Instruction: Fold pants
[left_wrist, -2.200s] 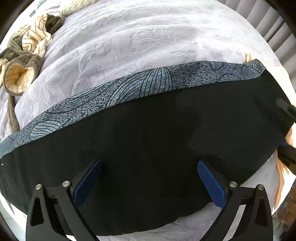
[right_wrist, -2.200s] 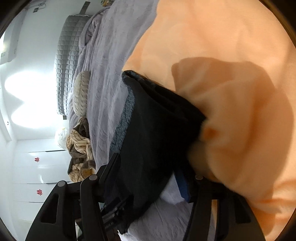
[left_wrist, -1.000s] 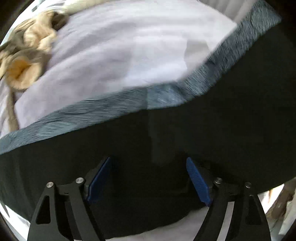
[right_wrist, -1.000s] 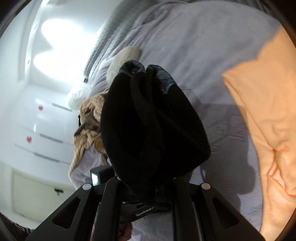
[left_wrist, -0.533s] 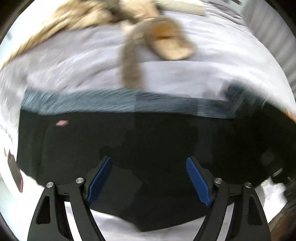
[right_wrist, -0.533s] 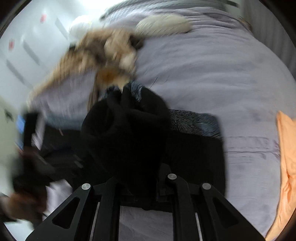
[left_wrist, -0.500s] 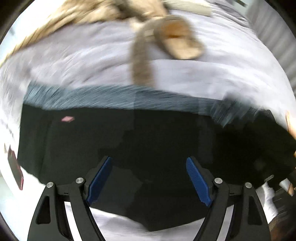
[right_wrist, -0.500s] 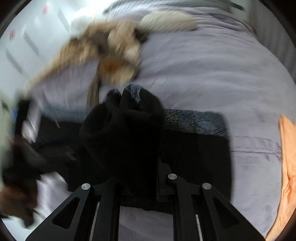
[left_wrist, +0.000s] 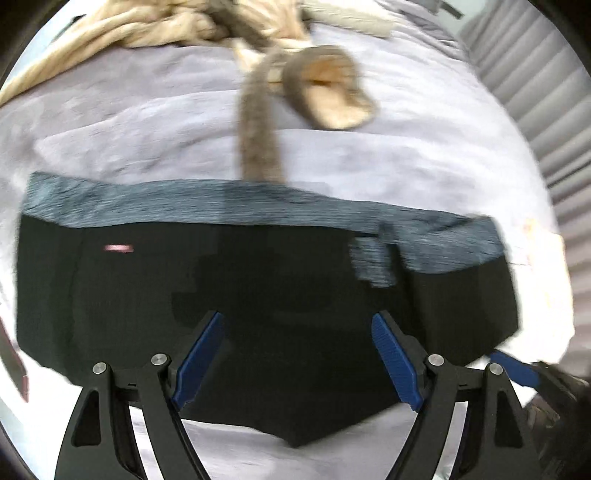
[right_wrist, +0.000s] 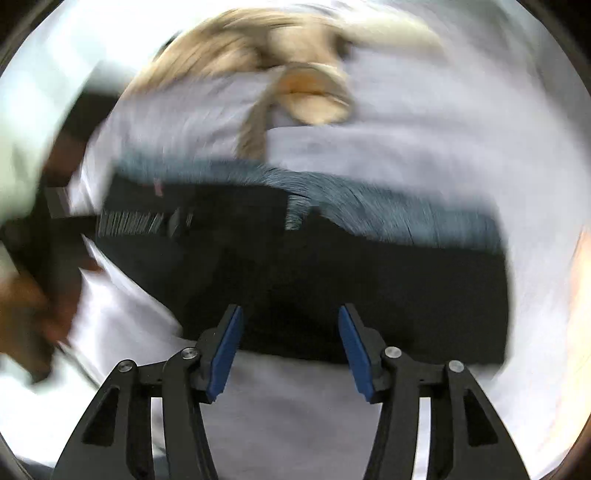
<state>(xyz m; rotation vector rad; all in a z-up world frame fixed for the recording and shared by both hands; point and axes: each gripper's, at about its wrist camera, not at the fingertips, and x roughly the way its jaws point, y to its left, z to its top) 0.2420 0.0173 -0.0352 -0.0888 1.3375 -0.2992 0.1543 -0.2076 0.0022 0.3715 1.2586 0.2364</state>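
Observation:
Black pants (left_wrist: 277, 280) with a grey patterned side stripe (left_wrist: 221, 210) lie folded over on a lavender bedspread (left_wrist: 147, 122). My left gripper (left_wrist: 297, 321) hangs open over the black cloth near its front edge, its pads apart from it. In the right wrist view, which is blurred, the pants (right_wrist: 369, 280) lie flat below my right gripper (right_wrist: 290, 312). Its jaws are opening and no cloth is pinched between the blue pads (right_wrist: 225, 350). One blue finger (left_wrist: 513, 365) of the right gripper shows at the lower right of the left wrist view.
A heap of beige and brown clothes (left_wrist: 184, 22) lies at the far side of the bed, with a brown strap (left_wrist: 258, 140) trailing down to the stripe. Pleated curtains (left_wrist: 546, 92) hang at the right. An orange cloth (right_wrist: 583, 258) shows at the right edge. A person's hand (right_wrist: 22, 302) is blurred at left.
The right gripper carried the bunched end of the pants across and let it go; the pants now lie doubled and shorter. The left gripper slid along the pants and stayed open.

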